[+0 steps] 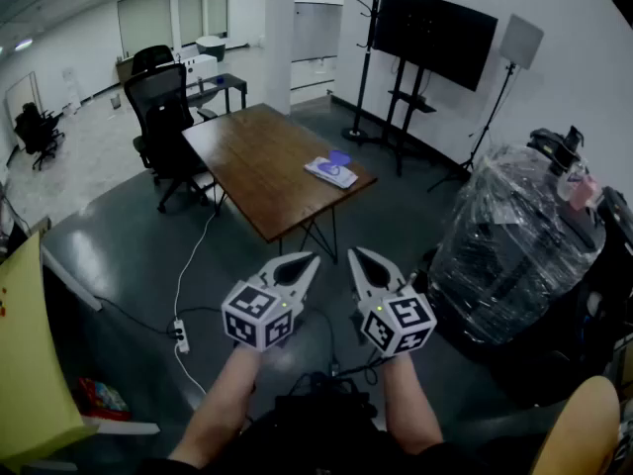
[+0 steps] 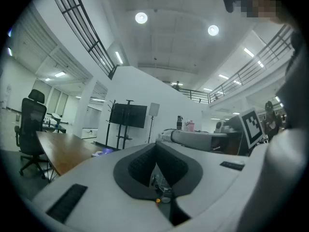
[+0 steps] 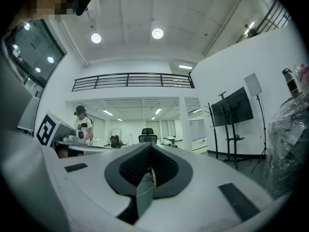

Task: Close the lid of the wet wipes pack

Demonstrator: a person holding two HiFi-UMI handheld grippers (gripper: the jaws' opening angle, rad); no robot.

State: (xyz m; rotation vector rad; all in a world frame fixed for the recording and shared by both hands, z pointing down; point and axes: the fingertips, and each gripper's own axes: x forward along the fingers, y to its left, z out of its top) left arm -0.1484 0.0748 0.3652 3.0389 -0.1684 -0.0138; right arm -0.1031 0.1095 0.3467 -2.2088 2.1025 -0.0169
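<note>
White left hand-held gripper [image 1: 311, 259] and right hand-held gripper [image 1: 355, 254]: jaws together, empty.

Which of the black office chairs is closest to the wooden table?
The chair right beside the table's left side; the others stand farther back.
</note>
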